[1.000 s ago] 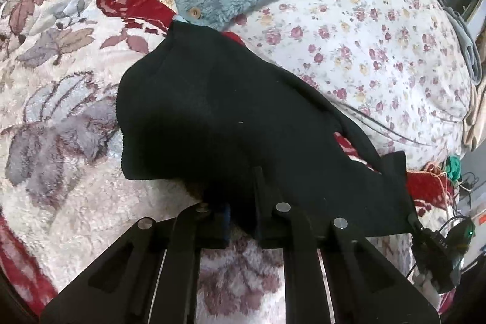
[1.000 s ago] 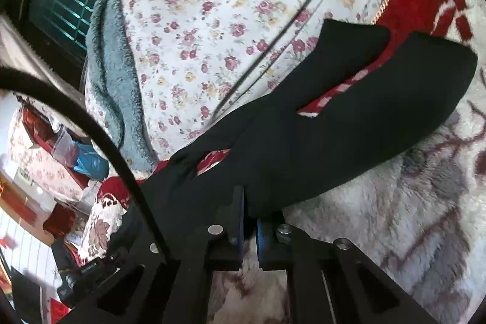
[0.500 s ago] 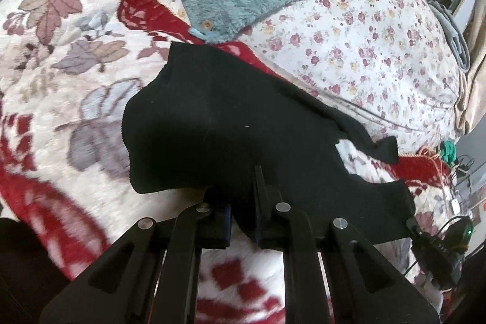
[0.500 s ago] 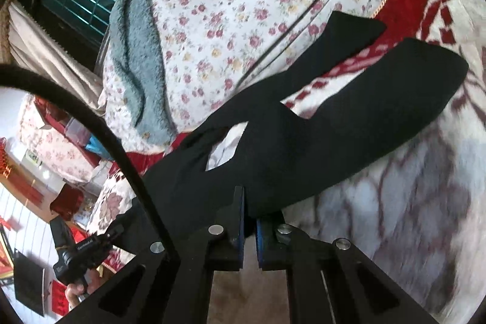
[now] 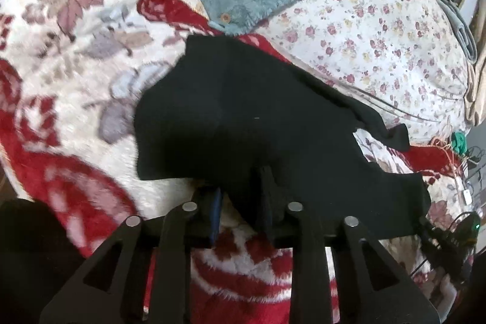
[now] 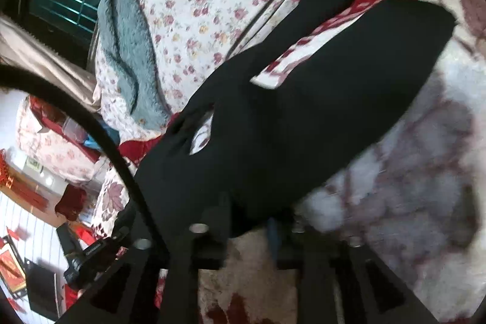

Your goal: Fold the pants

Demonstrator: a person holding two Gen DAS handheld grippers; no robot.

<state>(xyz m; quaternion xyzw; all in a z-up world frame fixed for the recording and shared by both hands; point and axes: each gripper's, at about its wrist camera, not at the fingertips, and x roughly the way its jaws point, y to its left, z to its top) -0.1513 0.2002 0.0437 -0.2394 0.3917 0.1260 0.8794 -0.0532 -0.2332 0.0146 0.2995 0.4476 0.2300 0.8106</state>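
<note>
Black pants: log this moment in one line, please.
stage: releasing | left gripper: jaws just opened, black pants hem between | right gripper: jaws just opened, hem between | surface: plush blanket

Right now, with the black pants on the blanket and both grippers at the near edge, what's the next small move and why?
Probably draw both grippers straight back, clear of the black pants. The jaws of the left gripper and right gripper have just been opening, with the near hem between them but no longer pinched. The pants lie spread on the red-and-white blanket, so backing off without dragging the hem seems the next step.
</note>
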